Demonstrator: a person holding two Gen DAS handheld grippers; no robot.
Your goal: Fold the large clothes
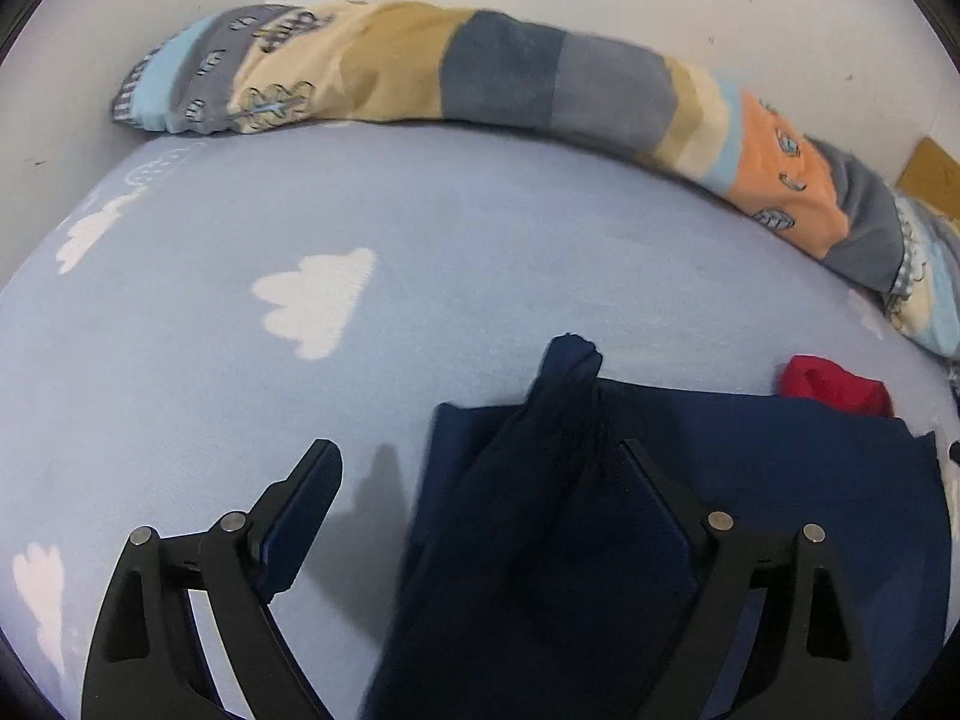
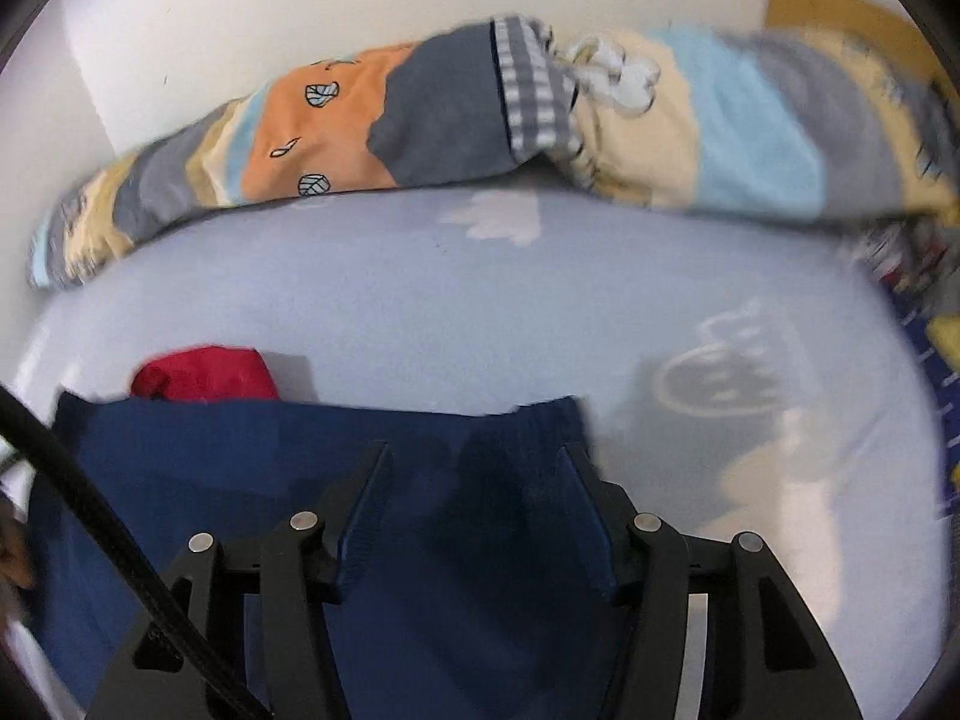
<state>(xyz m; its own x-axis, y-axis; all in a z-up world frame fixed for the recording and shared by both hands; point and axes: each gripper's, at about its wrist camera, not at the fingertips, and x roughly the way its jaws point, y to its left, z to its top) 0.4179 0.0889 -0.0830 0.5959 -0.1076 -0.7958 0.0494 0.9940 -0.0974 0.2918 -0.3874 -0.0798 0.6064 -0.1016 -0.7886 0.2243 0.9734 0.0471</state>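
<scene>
A dark navy garment (image 1: 750,480) lies flat on the light blue bed sheet (image 1: 240,228). One bunched, twisted end of it (image 1: 564,396) rises along the right finger of my left gripper (image 1: 477,459). That gripper's jaws stand wide apart, and the left finger (image 1: 312,498) is clear of the cloth, over bare sheet. In the right wrist view the navy garment (image 2: 240,462) spreads under my right gripper (image 2: 474,462), near the cloth's far right corner (image 2: 552,414). Its jaws stand apart with the fabric lying between and below them, not pinched.
A red garment (image 1: 834,384) (image 2: 204,375) lies just beyond the navy one. A long patchwork bolster (image 1: 480,78) (image 2: 420,120) runs along the white wall. Brown cardboard (image 2: 840,12) stands at the far right. A black cable (image 2: 90,510) crosses the right wrist view's lower left.
</scene>
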